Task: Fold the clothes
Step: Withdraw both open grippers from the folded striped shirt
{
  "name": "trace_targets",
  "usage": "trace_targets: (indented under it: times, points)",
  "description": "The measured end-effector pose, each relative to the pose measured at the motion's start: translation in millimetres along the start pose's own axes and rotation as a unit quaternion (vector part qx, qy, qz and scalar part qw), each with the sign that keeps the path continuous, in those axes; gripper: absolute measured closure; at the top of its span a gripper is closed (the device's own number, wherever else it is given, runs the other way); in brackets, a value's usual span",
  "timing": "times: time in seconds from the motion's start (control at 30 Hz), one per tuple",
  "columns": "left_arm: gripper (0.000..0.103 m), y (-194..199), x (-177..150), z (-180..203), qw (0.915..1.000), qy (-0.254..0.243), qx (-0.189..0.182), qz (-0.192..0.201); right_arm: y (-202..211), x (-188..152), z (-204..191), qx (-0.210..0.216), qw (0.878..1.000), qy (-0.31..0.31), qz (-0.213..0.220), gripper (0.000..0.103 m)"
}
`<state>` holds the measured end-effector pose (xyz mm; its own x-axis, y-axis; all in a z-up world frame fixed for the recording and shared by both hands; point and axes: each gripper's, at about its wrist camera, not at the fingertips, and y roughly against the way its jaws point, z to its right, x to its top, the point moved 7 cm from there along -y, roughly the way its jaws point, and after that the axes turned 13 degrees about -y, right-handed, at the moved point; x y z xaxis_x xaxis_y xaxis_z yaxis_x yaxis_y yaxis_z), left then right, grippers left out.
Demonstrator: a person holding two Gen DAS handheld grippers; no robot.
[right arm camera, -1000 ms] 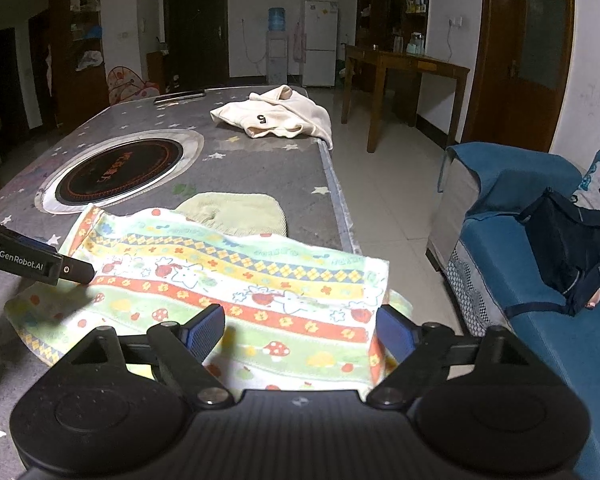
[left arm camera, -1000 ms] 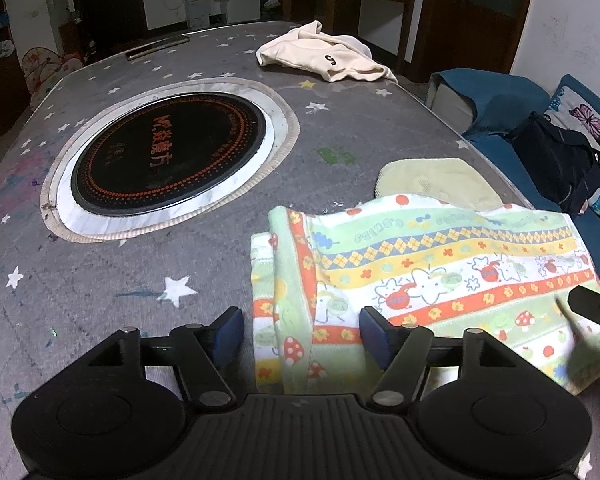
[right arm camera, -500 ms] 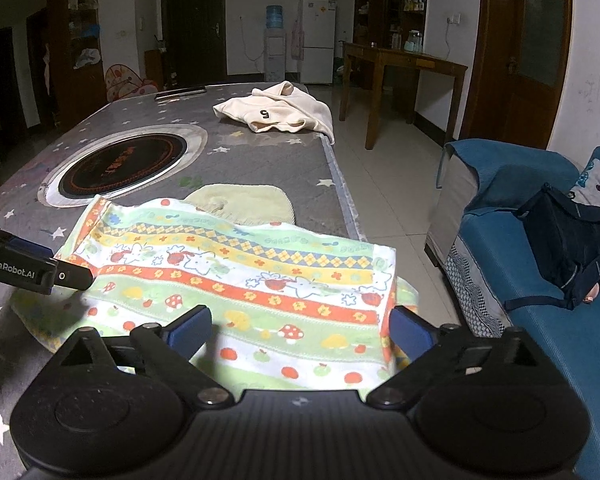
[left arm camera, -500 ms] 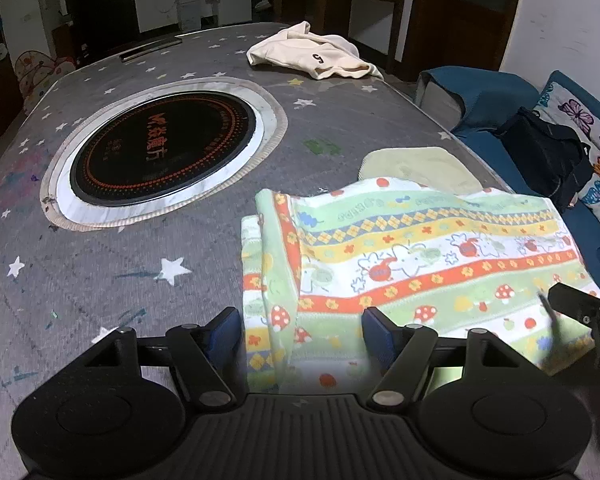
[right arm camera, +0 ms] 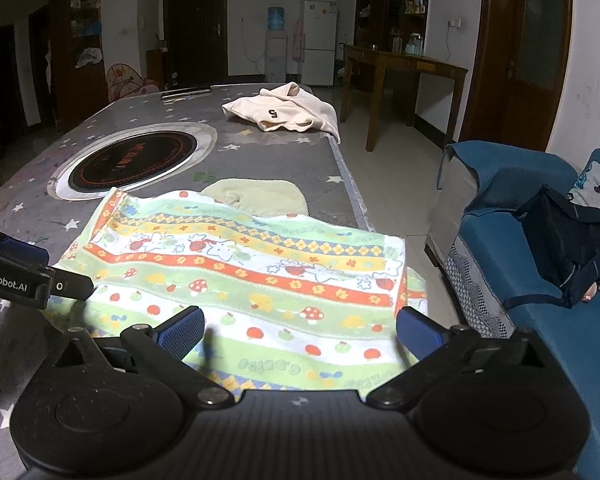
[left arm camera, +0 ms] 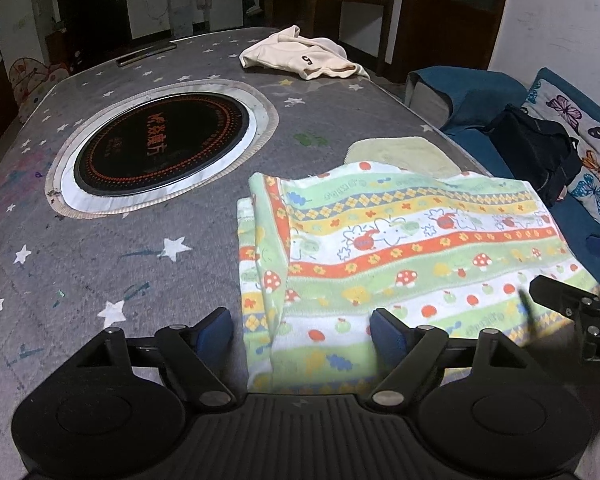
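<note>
My left gripper (left arm camera: 302,330) has its blue pads (left arm camera: 216,330) spread wide and gripping nothing; the near left end of the striped cloth (left arm camera: 400,248) lies flat between them. The right gripper (right arm camera: 300,330) is just as slack, its pads (right arm camera: 418,332) apart over the near right end of the cloth (right arm camera: 252,276), with no fabric pinched.

Over the last second both sets of fingers have widened a little and both grippers have dropped lower and nearer to the cloth, which now fills more of each view. The cloth itself has not shifted: it sits on the near right part of the table (left arm camera: 140,264), already doubled, with a second layer showing along its left edge. Its far edge overlaps a pale yellow cloth (left arm camera: 400,154). I read this as the approach for the next fold, each gripper lined up on one near corner, so closing on both layers is probably what comes next.

Further out, the black round hob (left arm camera: 160,146) is set into the table to the left, well apart from the work. A cream garment (left arm camera: 304,60) lies crumpled at the far end, not yet folded. Off the table to the right stands a blue sofa (right arm camera: 540,300) with a dark bag (right arm camera: 568,248) on it.
</note>
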<state>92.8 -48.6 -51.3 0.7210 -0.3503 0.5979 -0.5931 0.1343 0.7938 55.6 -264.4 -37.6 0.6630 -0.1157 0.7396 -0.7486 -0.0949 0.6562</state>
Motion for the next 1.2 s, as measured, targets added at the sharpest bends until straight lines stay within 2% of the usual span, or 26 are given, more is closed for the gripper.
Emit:
trace_targets:
  times: [0.3,0.5,0.8,1.2]
  points:
    - [0.019,15,-4,3,0.9998,-0.005,-0.005,0.018,6,-11,-5,-0.005,1.000,-0.007,-0.001,0.000]
    - [0.010,25,-8,6,0.9991,-0.022,-0.002,0.035,12,-16,-8,-0.004,1.000,-0.022,0.006,0.000]
    - [0.003,30,-16,9,0.9992,-0.025,0.003,0.032,16,-20,-10,0.000,0.999,-0.029,0.014,0.000]
    - [0.001,37,-19,14,0.9988,-0.036,0.010,0.031,27,-20,-10,0.007,0.999,-0.041,0.027,0.000]
